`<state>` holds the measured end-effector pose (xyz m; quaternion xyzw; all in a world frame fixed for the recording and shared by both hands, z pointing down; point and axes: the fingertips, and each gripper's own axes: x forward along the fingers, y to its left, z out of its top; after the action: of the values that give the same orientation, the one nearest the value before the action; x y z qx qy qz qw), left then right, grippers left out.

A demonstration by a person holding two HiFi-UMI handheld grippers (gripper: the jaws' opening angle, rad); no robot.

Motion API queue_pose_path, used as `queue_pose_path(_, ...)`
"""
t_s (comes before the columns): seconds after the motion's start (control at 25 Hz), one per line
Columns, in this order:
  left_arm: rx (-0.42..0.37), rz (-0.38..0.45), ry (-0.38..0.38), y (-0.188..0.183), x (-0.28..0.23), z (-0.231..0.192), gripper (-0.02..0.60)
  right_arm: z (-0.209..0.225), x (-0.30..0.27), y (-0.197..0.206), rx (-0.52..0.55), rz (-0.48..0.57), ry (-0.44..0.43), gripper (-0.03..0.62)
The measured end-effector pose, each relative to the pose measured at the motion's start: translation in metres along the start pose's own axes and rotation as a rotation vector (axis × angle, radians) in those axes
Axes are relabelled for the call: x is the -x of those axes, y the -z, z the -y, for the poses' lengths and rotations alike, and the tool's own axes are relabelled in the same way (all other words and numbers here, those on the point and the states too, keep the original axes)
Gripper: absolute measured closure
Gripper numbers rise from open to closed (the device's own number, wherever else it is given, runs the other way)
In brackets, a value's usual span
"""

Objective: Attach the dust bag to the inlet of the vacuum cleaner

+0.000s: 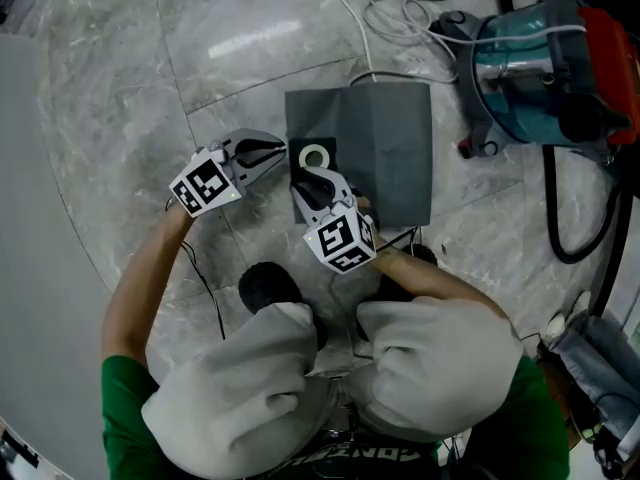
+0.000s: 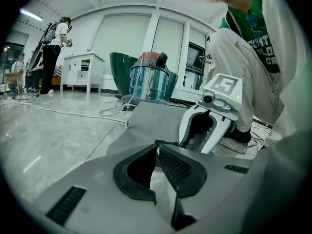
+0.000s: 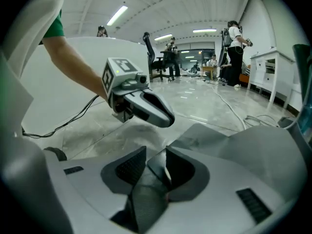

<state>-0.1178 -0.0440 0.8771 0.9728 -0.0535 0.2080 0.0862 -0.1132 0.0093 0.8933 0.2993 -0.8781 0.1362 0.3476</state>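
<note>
Flat grey fabric dust bag (image 1: 385, 148), white-ringed collar (image 1: 318, 156) upward, on marble floor (image 1: 150, 88), well apart from teal-and-red canister vacuum cleaner (image 1: 540, 63). Left tongs (image 2: 157, 147) clenched, empty, beside bag edge. Right tongs (image 3: 152, 155) released, over collar. Attachment apparently not begun: pick-up, carry, fitting to inlet outstanding.

No wording can be read anywhere. The shirt (image 2: 262, 45) bears white lettering, too cut off and blurred to read; the left cube (image 1: 205, 186) and right cube (image 1: 342, 240) carry only black-and-white square markers.
</note>
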Motion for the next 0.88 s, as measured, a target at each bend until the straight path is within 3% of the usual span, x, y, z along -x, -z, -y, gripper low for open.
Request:
queue_pose_path(0.12,-0.002,0.010,0.002,-0.001,0.002,0.001,0.575,-0.008,-0.011,0.012,0.055,-0.055,0.019,0.437)
queue_pose_path(0.36,-0.001,0.026,0.002,-0.001,0.003,0.004,0.577,-0.003,-0.022,0.026,0.170,-0.126,0.133,0.434)
queue_pose_path(0.52,-0.008,0.020,0.003,0.001,0.003,0.005,0.577,0.004,-0.017,0.024,0.178,-0.120,0.188,0.436)
queue_pose_path(0.88,-0.031,0.002,0.020,-0.006,-0.007,0.007,0.577,0.038,0.009,0.016,0.143,-0.075,0.311,0.531)
